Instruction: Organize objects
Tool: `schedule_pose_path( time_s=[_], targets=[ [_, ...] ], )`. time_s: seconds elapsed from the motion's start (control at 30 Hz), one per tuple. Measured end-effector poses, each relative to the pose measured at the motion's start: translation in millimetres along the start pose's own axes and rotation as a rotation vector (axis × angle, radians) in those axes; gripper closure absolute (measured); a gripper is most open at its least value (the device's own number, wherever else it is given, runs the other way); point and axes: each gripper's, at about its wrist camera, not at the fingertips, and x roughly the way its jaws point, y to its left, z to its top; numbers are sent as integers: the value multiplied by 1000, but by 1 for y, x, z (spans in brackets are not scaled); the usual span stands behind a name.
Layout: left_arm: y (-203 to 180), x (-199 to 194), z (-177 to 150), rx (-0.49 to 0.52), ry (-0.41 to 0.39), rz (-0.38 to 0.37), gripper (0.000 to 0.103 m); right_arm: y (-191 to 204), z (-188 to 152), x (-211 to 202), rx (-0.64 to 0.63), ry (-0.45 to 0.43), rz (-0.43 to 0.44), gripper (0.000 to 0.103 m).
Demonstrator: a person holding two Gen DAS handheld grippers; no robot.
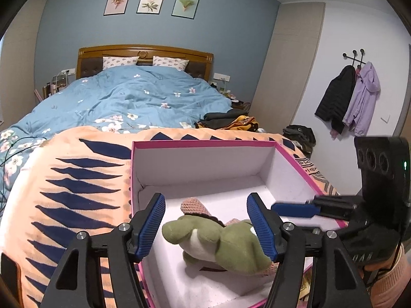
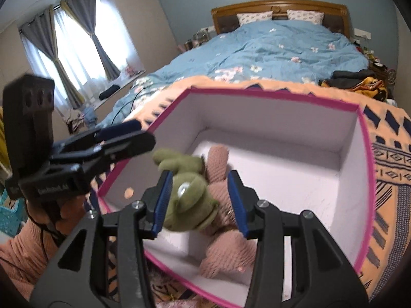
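Inside the pink-edged box [image 1: 205, 159], both grippers' fingers [image 1: 151, 225] [image 2: 239, 202] spread apart around the plush toys [image 1: 226, 246]

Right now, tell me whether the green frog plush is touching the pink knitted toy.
Touching. The right wrist view shows the green frog plush lying directly on the pink knitted toy in the box, no gap between them.

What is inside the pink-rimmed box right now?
Inside the box lie a green frog plush and a pink knitted toy beneath it. The floor under them is covered; elsewhere it is bare white.
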Motion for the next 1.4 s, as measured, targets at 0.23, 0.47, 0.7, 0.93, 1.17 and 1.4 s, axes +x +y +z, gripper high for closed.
schedule_pose_path(
  time_s=[0.23, 0.47, 0.7, 0.93, 1.17, 1.4],
  targets=[
    [1, -12, -8, -2, -10, -19, 31, 16, -17, 8, -25, 37, 92, 56],
    [-2, -40, -19, 10, -74, -28, 14, 22, -30, -24, -35, -82, 78, 50],
    [-2, -70, -28, -2, -154, -59, 14, 46, -49, -69, -119, -243, 10, 26],
    [-3, -82, -49, 12, -169, -3, 14, 60, -73, -90, -139, -299, 14, 18],
    [11, -93, -79, 0, -209, 43, 14, 64, -108, -86, -130, -276, 33, 17],
    [23, -82, -102, -8, -122, 46, 14, 64, -133, -50, -46, -137, 59, 17]
  ],
)
